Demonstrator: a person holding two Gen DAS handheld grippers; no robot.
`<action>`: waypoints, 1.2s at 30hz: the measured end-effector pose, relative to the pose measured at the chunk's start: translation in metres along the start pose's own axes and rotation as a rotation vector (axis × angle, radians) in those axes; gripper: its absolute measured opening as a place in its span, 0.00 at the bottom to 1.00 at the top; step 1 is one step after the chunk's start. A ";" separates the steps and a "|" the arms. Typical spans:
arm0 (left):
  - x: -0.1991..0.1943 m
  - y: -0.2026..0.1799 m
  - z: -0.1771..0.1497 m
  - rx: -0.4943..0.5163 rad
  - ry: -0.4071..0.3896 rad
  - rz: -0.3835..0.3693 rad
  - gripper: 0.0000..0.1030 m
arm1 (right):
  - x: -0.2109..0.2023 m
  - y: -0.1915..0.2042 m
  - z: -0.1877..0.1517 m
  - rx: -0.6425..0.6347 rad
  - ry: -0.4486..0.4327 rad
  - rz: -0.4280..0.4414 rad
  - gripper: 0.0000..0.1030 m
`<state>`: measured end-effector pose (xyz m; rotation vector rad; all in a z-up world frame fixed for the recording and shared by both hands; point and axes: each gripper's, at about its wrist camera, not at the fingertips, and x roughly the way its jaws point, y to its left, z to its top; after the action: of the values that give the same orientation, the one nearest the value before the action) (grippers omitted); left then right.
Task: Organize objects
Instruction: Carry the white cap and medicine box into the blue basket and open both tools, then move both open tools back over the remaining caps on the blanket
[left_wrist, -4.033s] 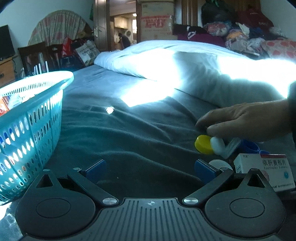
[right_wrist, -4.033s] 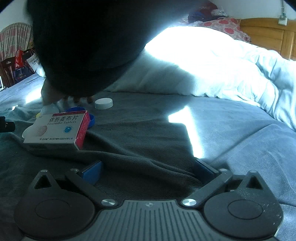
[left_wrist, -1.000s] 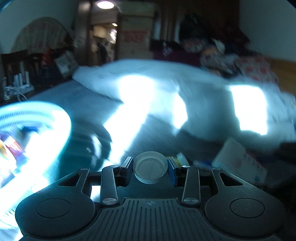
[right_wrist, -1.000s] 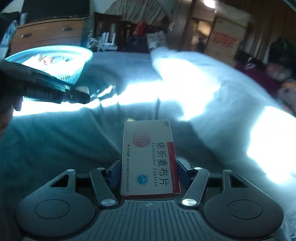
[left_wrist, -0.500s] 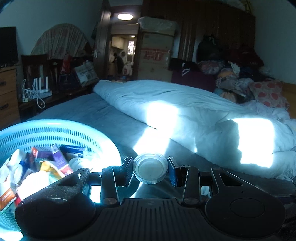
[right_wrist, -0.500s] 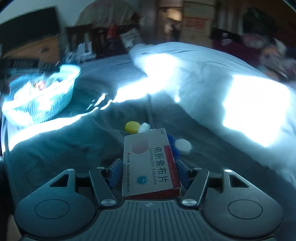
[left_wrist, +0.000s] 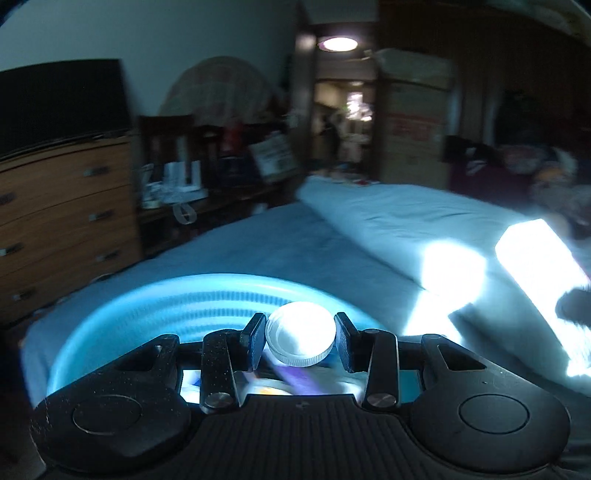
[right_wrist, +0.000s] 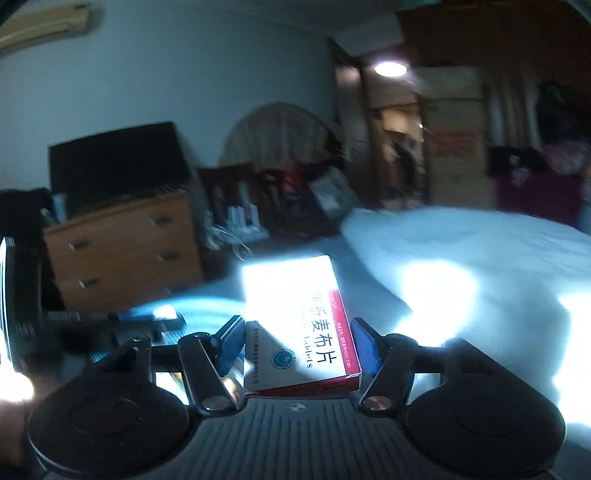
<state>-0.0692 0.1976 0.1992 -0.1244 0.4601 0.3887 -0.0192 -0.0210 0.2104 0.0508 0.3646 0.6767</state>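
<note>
My left gripper (left_wrist: 300, 341) is shut on a white round lid (left_wrist: 300, 334) and holds it over the light blue plastic basket (left_wrist: 147, 306), which has several small items in it. My right gripper (right_wrist: 298, 341) is shut on a white and red tablet box (right_wrist: 295, 325) with Chinese print, held in the air. The basket's rim (right_wrist: 207, 306) shows blurred behind the box, to the left. The other hand-held gripper (right_wrist: 22, 295) is at the far left of the right wrist view.
The grey-blue bed cover (left_wrist: 280, 243) spreads behind the basket, with a white duvet (left_wrist: 399, 214) to the right. A wooden chest of drawers (left_wrist: 62, 221) with a black TV (left_wrist: 59, 107) stands at the left. Cluttered chairs and cardboard boxes stand at the back.
Both grippers have swung left and up toward the basket. The left one with the lid now hangs over the basket. The loose caps on the bed have left the right view.
</note>
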 end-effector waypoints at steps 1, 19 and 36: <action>0.005 0.008 0.003 -0.008 0.012 0.021 0.39 | 0.014 0.008 0.009 0.001 0.004 0.024 0.63; 0.035 0.056 0.022 -0.055 0.077 0.113 0.39 | 0.151 0.086 0.022 0.007 0.138 0.149 0.64; -0.012 -0.011 0.014 0.035 -0.025 -0.080 0.69 | 0.003 -0.048 -0.095 -0.027 -0.349 -0.571 0.98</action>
<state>-0.0695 0.1859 0.2173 -0.1034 0.4358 0.3030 -0.0206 -0.0637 0.1125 0.0353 0.0238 0.1005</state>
